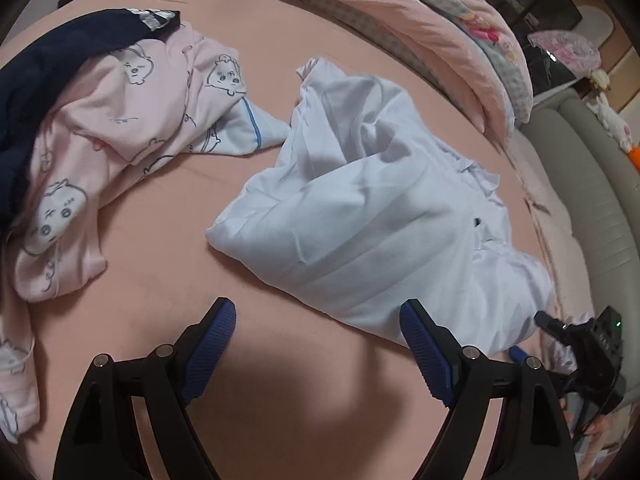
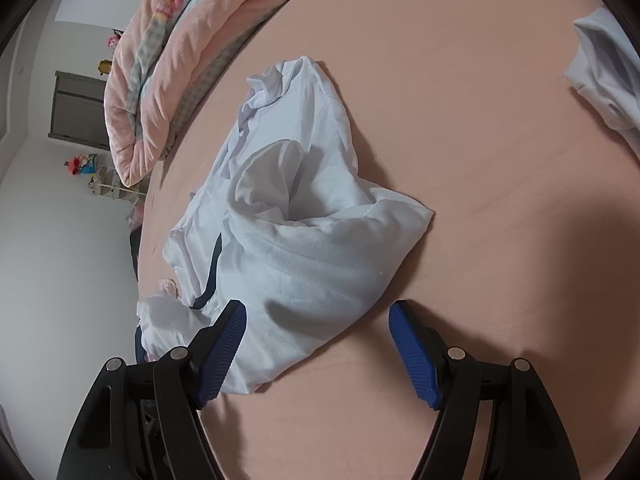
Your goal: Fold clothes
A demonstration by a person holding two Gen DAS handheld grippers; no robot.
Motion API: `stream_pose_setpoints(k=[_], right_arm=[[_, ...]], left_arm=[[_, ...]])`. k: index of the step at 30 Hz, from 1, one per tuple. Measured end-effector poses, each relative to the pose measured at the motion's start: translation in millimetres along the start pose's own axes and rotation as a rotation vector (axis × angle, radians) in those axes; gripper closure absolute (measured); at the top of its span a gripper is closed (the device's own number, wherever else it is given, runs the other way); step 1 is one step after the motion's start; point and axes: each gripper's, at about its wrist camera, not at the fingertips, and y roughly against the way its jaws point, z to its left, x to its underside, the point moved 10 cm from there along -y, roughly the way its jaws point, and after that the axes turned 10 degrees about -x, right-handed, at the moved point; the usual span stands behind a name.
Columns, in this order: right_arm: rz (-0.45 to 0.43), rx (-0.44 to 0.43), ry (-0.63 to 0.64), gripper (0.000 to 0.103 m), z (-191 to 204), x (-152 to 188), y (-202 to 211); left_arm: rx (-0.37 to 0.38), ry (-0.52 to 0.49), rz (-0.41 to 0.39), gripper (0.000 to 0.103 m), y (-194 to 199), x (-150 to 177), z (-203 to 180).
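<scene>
A crumpled white garment (image 1: 372,216) lies in a heap on the pink bed sheet (image 1: 168,248); in the right wrist view the same white garment (image 2: 296,232) shows a dark stripe along its left side. My left gripper (image 1: 318,308) hovers open just short of the heap's near edge, with nothing between its blue pads. My right gripper (image 2: 318,308) is open too, its jaws standing either side of the heap's near corner without closing on the cloth. At the lower right of the left wrist view, the right gripper's black body (image 1: 592,360) shows beside the garment.
A pink garment with cartoon prints (image 1: 120,120) and a dark navy garment (image 1: 44,76) are piled at the left. A rolled pink quilt (image 1: 420,28) lies along the far side; its quilt roll (image 2: 172,60) is at the upper left. Another white cloth (image 2: 608,76) sits far right. A grey padded bed edge (image 1: 592,184) runs along the right.
</scene>
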Motion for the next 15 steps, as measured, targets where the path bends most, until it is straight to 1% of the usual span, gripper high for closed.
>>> stream_pose_setpoints(k=[3,5,9,13,15], right_arm=[[-0.006,0.006,0.011,0.029,0.4,-3.3,-5.0],[-0.011,0.006,0.020,0.029,1.0,-6.2,-7.0],[-0.018,-0.003,0.047,0.025,4.8,-11.3,-11.1],[-0.038,-0.006,0.068,0.024,8.5,-16.1,-15.7],[-0.040,0.000,0.086,0.021,11.5,-17.3,-18.1]], left_arm=[[-0.009,-0.029,-0.013,0.016,-3.8,-2.9,-5.6],[0.011,-0.014,-0.010,0.013,-5.2,-7.2,-8.5],[0.052,0.020,-0.004,0.013,-7.9,-16.1,-14.2],[0.093,0.053,0.002,0.013,-10.4,-25.1,-19.9],[0.116,0.083,0.009,0.013,-7.7,-23.8,-18.8]])
